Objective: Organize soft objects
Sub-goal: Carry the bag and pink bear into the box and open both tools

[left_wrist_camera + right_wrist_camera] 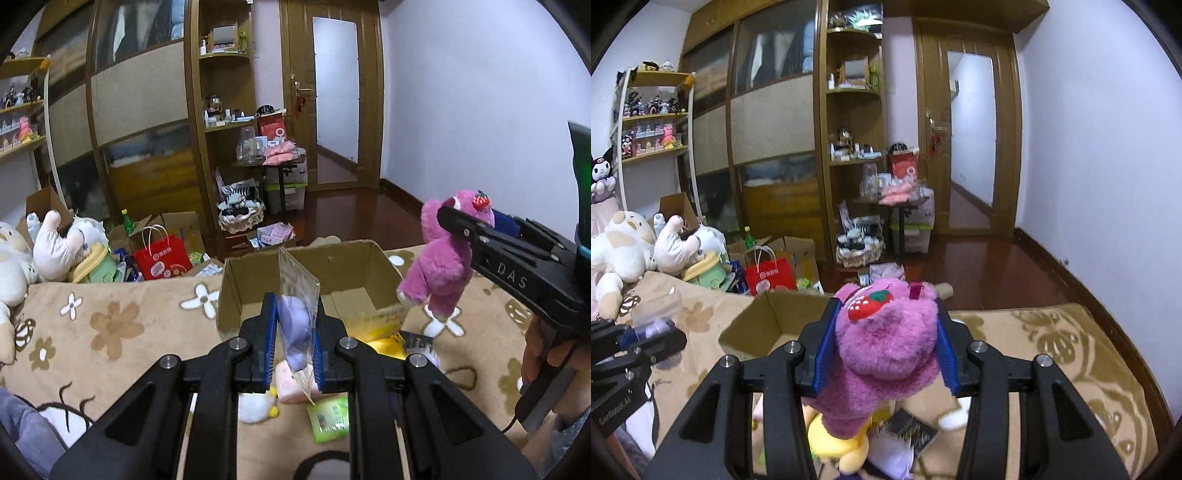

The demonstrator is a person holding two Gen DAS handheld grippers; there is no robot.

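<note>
Red paper bag (162, 258) on floor near wooden wardrobe (140, 110), door (332, 96) beyond.

A pink plush bear (441, 266) wears a red strawberry (481, 202); a tan bedspread (122, 325) shows white and brown flowers beside a brown cardboard box (236, 280).

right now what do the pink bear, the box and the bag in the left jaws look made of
Pink bear: plush, fuzzy synthetic-looking pile, matte. Cardboard box: brown corrugated cardboard, dull, with creased flaps. Clear bag: thin transparent plastic film, glossy, with a lilac soft item showing through.
</note>
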